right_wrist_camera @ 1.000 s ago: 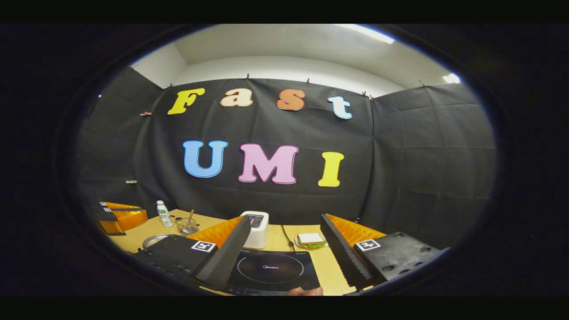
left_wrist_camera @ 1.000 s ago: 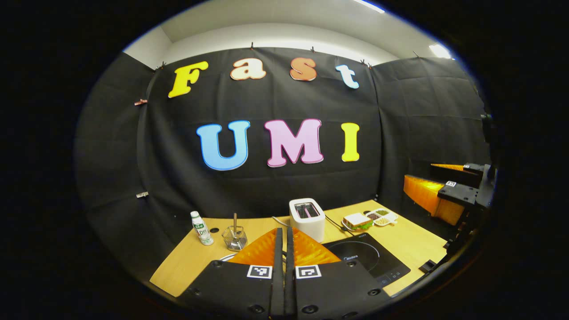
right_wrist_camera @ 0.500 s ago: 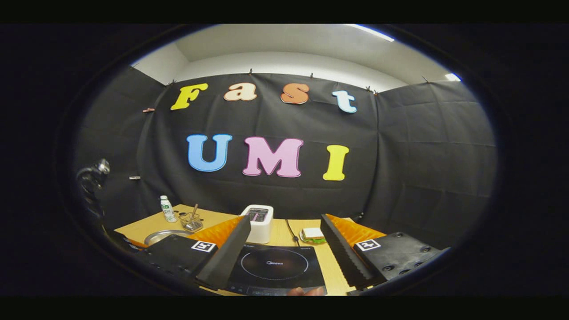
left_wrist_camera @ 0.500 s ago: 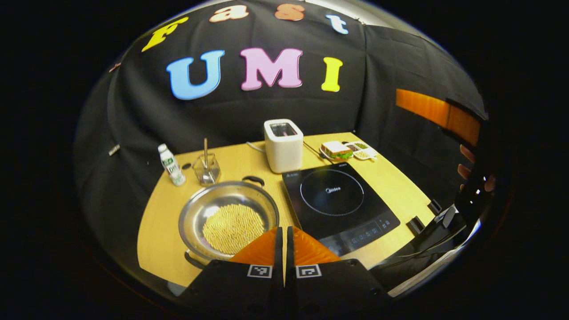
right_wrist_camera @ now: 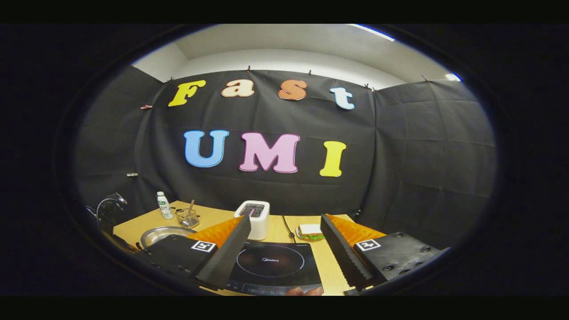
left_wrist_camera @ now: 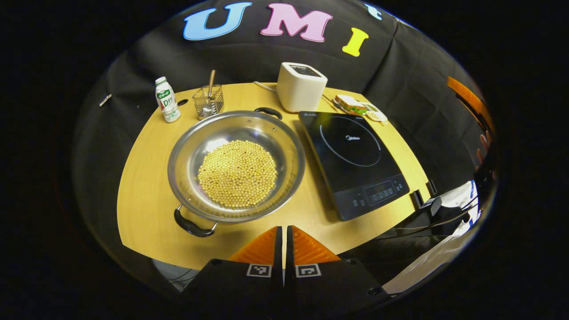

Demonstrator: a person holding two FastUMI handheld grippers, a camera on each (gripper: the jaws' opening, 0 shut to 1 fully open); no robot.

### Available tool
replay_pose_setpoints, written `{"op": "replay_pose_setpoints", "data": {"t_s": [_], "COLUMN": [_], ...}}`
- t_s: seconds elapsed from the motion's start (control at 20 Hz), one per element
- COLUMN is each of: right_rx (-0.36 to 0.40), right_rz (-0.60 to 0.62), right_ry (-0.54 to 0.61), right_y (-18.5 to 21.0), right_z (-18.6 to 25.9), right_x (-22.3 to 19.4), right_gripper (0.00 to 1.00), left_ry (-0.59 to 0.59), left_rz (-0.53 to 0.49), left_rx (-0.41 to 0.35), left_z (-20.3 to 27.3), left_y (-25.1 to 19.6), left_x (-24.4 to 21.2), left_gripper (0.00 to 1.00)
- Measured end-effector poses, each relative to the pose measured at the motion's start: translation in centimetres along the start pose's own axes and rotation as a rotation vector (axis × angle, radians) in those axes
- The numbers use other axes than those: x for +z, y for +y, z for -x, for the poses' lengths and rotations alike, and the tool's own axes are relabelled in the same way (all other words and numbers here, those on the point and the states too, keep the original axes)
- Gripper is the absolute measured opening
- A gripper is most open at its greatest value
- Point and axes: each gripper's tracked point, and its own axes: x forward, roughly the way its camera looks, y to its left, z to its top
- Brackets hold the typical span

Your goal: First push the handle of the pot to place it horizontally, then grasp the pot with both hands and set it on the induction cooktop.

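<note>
1. Your pot (left_wrist_camera: 236, 165) is a wide, shallow metal pan holding a flat, round bed of pale yellow beans (left_wrist_camera: 238, 173) that covers its bottom; the shiny inner wall above them is bare.
2. A small wire basket (left_wrist_camera: 207, 100) at the back of the table holds a utensil with a wooden handle, standing tilted. A small divided dish (left_wrist_camera: 375, 116) lies next to the sandwich (left_wrist_camera: 349, 102) at the far right; what is in it is too small to tell.
3. The pot sits on the wooden table (left_wrist_camera: 146, 186), just left of the induction cooktop (left_wrist_camera: 354, 161), rim close to the cooktop's edge but not on it. It has two dark loop handles: the near handle (left_wrist_camera: 192, 226) points toward you and to the left, the far handle (left_wrist_camera: 268, 111) points toward the toaster, so the handles lie on a slanted line across the table.
4. Your left gripper (left_wrist_camera: 283, 242) hangs above the table's near edge, in front of the pot, with its two fingers pressed together and nothing between them.
5. Your right gripper (right_wrist_camera: 284, 249) has its fingers spread wide, empty, with the cooktop (right_wrist_camera: 271, 266) seen between them; a fingertip of your hand shows at the bottom edge.
6. Behind the pot stand a small white bottle (left_wrist_camera: 166, 99) and a white toaster (left_wrist_camera: 300, 86), whose cord runs off along the back. Black cables hang off the table's right front corner.
</note>
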Motion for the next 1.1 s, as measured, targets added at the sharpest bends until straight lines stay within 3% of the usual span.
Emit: {"op": "replay_pose_setpoints", "data": {"t_s": [0.3, 0.55, 0.95, 1.1], "right_rx": [-0.019, -0.026, -0.038, -0.038], "right_rz": [-0.006, -0.006, -0.01, -0.005], "right_ry": [0.005, 0.006, 0.018, 0.02], "right_y": [-0.8, -1.1, -1.6, -1.5], "right_z": [-0.1, 0.0, -0.5, -0.6], "right_x": [-0.3, -0.4, -0.8, -0.8], "right_gripper": [0.98, 0.99, 0.98, 0.98], "left_ry": [0.136, 0.22, 0.223, 0.209], "left_rz": [0.021, 0.041, 0.096, 0.09], "left_rx": [-0.034, -0.014, -0.032, 0.001], "left_z": [-2.0, -3.8, -4.9, -5.0], "left_y": [3.2, 5.9, 7.7, 9.1], "left_x": [-2.0, -3.1, -2.7, -2.4], "left_gripper": [0.05, 0.05, 0.05, 0.05]}}
